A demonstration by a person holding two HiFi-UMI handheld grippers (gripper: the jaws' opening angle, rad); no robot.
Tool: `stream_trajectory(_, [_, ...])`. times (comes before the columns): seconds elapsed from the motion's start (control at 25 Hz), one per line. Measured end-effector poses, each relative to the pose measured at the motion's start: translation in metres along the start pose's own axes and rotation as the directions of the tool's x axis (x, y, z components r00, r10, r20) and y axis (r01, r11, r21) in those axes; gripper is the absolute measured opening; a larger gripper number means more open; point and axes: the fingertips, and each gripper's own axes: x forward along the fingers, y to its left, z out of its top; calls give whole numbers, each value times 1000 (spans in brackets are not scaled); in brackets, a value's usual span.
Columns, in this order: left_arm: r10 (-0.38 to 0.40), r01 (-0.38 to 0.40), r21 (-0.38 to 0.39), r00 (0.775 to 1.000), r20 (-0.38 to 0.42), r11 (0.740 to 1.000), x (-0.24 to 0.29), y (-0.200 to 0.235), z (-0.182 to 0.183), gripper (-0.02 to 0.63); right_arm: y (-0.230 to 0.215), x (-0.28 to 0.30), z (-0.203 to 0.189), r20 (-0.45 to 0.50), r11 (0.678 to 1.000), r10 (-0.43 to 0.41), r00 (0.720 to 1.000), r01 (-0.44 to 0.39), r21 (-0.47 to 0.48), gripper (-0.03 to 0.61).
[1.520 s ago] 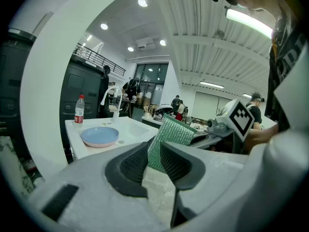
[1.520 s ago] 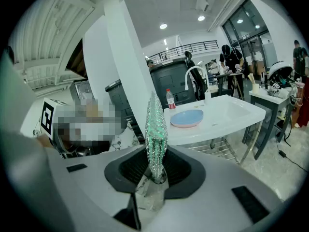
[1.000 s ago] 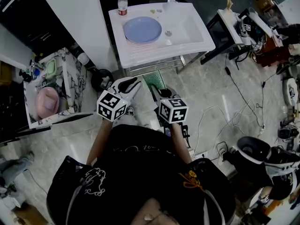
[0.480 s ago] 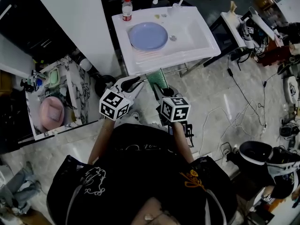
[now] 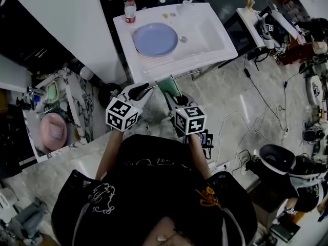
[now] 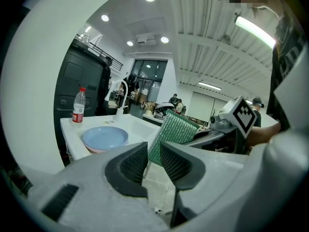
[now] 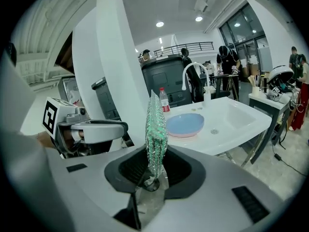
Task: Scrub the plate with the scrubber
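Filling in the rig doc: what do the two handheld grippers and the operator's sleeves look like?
The left gripper and right gripper both have pale grey moulded shells with black ribbed jaw pads. Each carries a white cube with black square markers. The person wears a black short-sleeved top with pale and gold prints.

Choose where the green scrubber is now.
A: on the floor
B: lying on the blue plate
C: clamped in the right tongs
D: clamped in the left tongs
C: in the right gripper view the right tongs are shut on the scrubber, which stands upright between them, apart from the plate.
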Motion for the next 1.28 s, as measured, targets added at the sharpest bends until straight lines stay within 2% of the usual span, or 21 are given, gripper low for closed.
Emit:
stream_trajectory(0.16, [25,-25,-15,1000,1,1000,15,5,6,81,-17,7,6,-15,1000,24,1000,-24,3,92])
stream_trajectory(0.44, [147,-145,-58,989,20,988,51,21,17,81,-69,28,22,-41,995,98,994,-98,-4,92])
stream_trajectory(0.6, [228,-225,-90,973,29,970,84,28,28,81,-109,34,35,-74,987,152,986,-155,-37,92])
stream_trajectory(0.96, [353,-346,-124,935,40,930,155,21,52,81,-193,37,65,-103,965,238,966,-247,-87,92])
stream_trajectory(1.28, [427,-420,-139,904,18,897,184,2,50,81,-231,43,71,-121,944,306,944,-317,-89,92])
